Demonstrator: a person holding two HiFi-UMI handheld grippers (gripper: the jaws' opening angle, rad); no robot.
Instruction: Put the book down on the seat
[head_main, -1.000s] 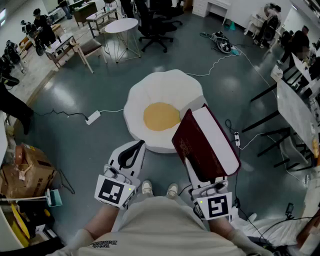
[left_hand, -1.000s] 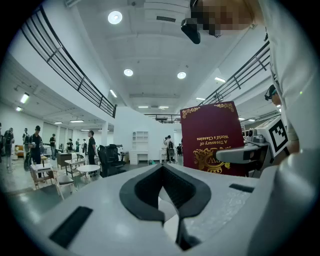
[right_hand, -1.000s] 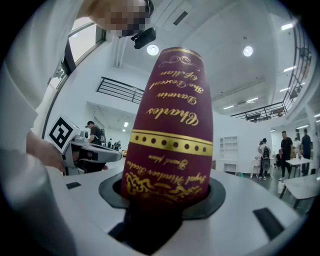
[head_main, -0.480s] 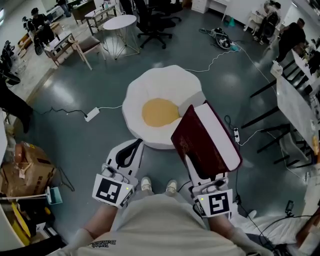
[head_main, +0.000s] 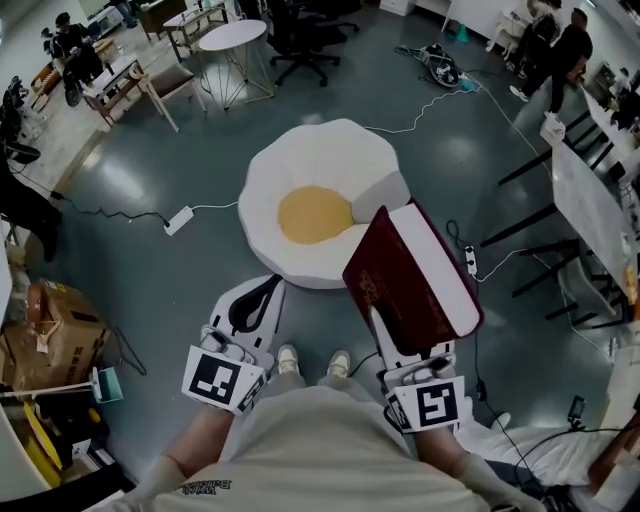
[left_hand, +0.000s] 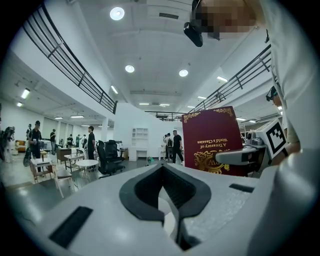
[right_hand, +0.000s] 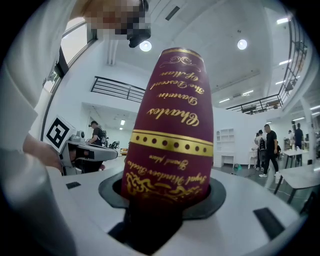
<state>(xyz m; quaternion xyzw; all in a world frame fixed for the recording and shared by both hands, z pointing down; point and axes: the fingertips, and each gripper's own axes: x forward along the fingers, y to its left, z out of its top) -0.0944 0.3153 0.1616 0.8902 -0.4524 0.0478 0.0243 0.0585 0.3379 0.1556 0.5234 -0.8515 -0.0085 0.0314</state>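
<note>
- While the right gripper (head_main: 398, 348) clamps the maroon book (head_main: 415, 275) by its near end, carrying looks like the step in hand. The book hangs tilted above the floor (head_main: 150, 300), just right of the seat (head_main: 330, 150).
- The left gripper (head_main: 252, 305) is closed on nothing.
- Next, probably: swing left over the yellow centre (head_main: 315, 213), lower flat.
- The seat's rim is near; bare floor surrounds it.

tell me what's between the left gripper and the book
Nothing to handle: in the head view the gap between the left gripper and the book shows only the near rim of the seat and grey floor.
</note>
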